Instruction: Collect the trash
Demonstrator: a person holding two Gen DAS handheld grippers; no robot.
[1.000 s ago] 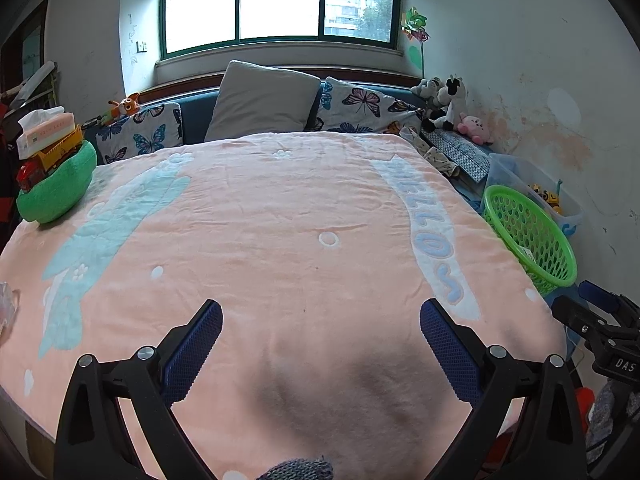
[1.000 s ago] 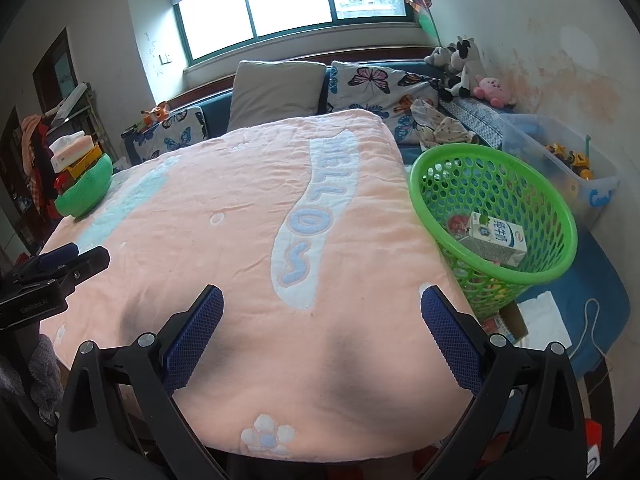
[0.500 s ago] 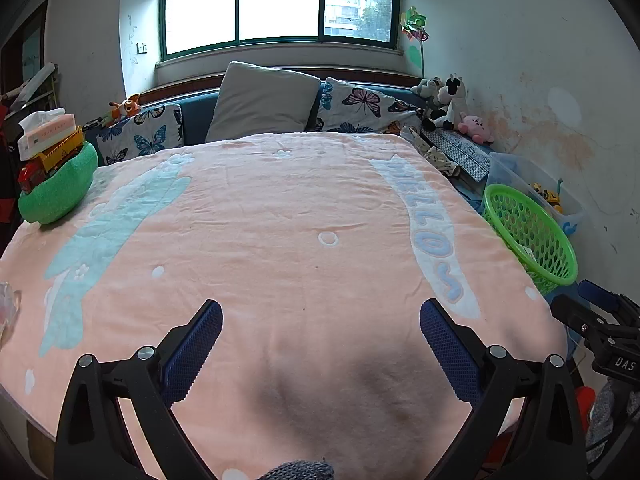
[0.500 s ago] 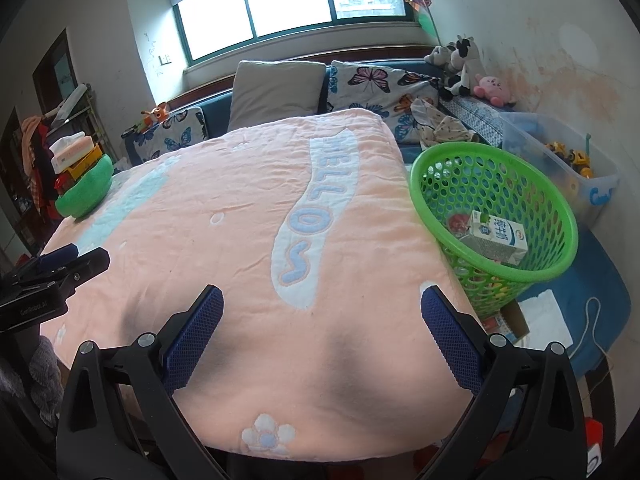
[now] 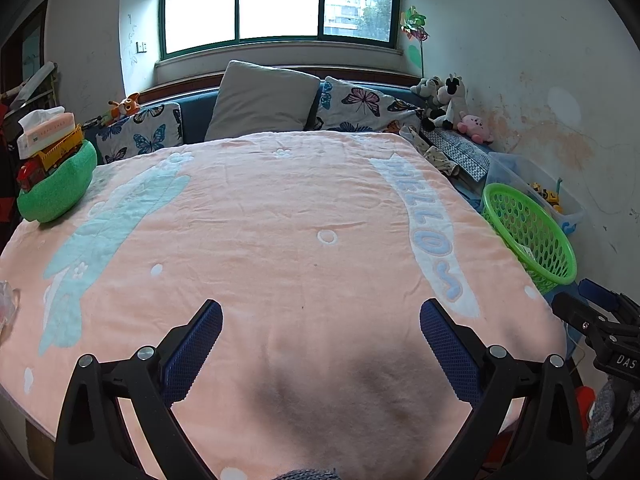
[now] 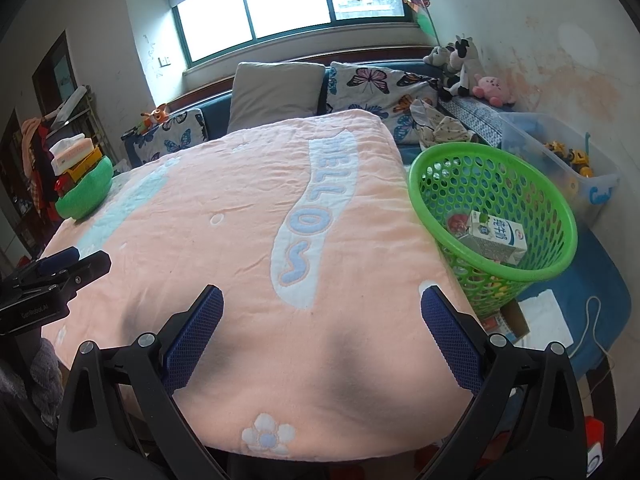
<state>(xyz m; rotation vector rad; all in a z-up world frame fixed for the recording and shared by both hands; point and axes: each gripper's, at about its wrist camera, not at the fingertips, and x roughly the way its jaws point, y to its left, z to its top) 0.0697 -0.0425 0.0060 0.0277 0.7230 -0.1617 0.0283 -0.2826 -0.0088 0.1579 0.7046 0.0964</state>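
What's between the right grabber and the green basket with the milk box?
Only pink blanket. In the right wrist view, nothing else lies between the right gripper and the green basket.

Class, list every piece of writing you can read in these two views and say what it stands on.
"HELLOS": blue letters on the pink blanket.
"DAS": on the right gripper, seen from the left wrist.
"GenRobot.AI": on the left gripper, barely legible.
Milk carton in the green basket: Chinese print, too small.
Tissue box: blurred.
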